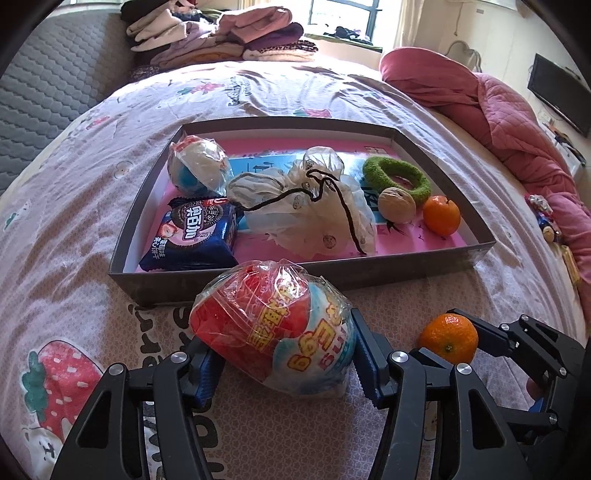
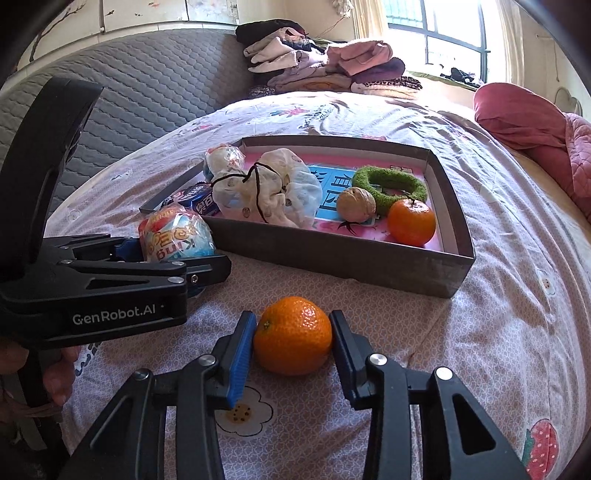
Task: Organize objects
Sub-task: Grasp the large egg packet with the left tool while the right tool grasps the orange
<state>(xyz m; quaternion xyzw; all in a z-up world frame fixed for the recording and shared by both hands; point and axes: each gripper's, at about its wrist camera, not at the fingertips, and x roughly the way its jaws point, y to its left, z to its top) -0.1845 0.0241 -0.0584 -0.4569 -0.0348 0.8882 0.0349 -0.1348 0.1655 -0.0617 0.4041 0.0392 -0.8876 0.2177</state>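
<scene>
A toy ball in crinkly plastic wrap [image 1: 273,328], red and pale blue, lies on the bedspread just in front of the shallow grey box [image 1: 388,275]. My left gripper [image 1: 280,339] is shut on it, a pad at each side. To its right, a mandarin [image 2: 293,335] rests on the bedspread with my right gripper [image 2: 291,317] shut on it; the blue pads [image 2: 242,354] touch both flanks. The box [image 2: 332,258] holds a second mandarin [image 2: 411,221], a walnut [image 2: 355,204], a green fuzzy ring [image 2: 388,184], a drawstring bag [image 1: 310,206], a cookie packet [image 1: 192,232] and another wrapped ball [image 1: 197,166].
The two grippers stand close side by side, with a hand on the left one [image 2: 55,373]. Folded clothes [image 1: 221,33] are piled at the bed's far end. A bunched red quilt [image 1: 517,110] lies to the right, a padded grey headboard [image 2: 147,85] to the left.
</scene>
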